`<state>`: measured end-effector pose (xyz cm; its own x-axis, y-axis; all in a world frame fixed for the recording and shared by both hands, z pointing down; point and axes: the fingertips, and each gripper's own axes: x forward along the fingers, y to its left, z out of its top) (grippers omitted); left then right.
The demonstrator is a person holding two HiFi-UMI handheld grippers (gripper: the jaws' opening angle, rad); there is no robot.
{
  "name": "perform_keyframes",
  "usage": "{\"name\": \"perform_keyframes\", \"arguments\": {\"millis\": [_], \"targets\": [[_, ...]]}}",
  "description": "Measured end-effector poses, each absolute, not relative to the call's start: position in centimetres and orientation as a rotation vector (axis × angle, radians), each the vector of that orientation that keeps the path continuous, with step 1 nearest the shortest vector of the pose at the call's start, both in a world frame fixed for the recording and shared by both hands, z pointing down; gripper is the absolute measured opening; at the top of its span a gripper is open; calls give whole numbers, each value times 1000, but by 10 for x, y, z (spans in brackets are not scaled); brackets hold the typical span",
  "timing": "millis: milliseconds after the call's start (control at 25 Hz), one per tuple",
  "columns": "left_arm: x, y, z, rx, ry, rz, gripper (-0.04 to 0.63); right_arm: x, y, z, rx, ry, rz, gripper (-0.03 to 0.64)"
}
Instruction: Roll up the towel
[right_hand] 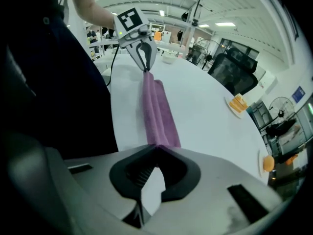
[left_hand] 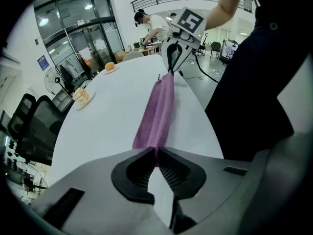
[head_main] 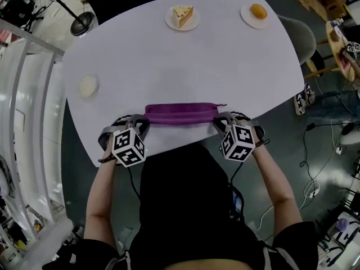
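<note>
1. The purple towel (head_main: 180, 113), folded into a long narrow strip, runs along the worktop's (head_main: 169, 55) near edge, at lower centre of the head view.
2. The left gripper (head_main: 145, 118) is clenched on its left end and the right gripper (head_main: 218, 118) on its right end, both right at that edge.
3. A wide stretch of open worktop lies between the strip and the far rim.
4. Three plates sit near the rim: a plate (head_main: 181, 17) with cake at upper centre, a plate (head_main: 258, 13) with an orange item at upper right, and a plate (head_main: 88, 85) at the left.
5. There are one towel and two grippers.

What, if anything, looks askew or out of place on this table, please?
Nothing stands out. The purple towel stretches straight between the left gripper and the right gripper, both shut on its ends.
</note>
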<state>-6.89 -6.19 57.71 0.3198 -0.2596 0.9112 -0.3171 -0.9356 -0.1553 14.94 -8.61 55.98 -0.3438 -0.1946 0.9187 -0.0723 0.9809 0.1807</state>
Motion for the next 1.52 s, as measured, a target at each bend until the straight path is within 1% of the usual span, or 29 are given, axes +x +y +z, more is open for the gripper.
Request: {"name": "perform_keyframes", "arguments": {"millis": [280,880,1120,1440,1480,1520], "targets": [[-73,-93,573,2510,-618,1702,32,145,-124,550,261,-1936,-122,17],[-79,-168,597,2483,-638,1676,32,143,-188,580,276,-1889,-50,17],[-77,-186,613,2463,-605,1686,31,145,-202,596,251,-1876,-43,18],[-76,-190,618,2405,-620,1583,31,146,-208,609,232,-1890,23,20],[-77,-191,618,2391,-647,1562,31,147,-210,608,246,-1898,34,39],[-77,-193,617,2381,-676,1537,32,149,-214,607,267,-1903,41,77]]}}
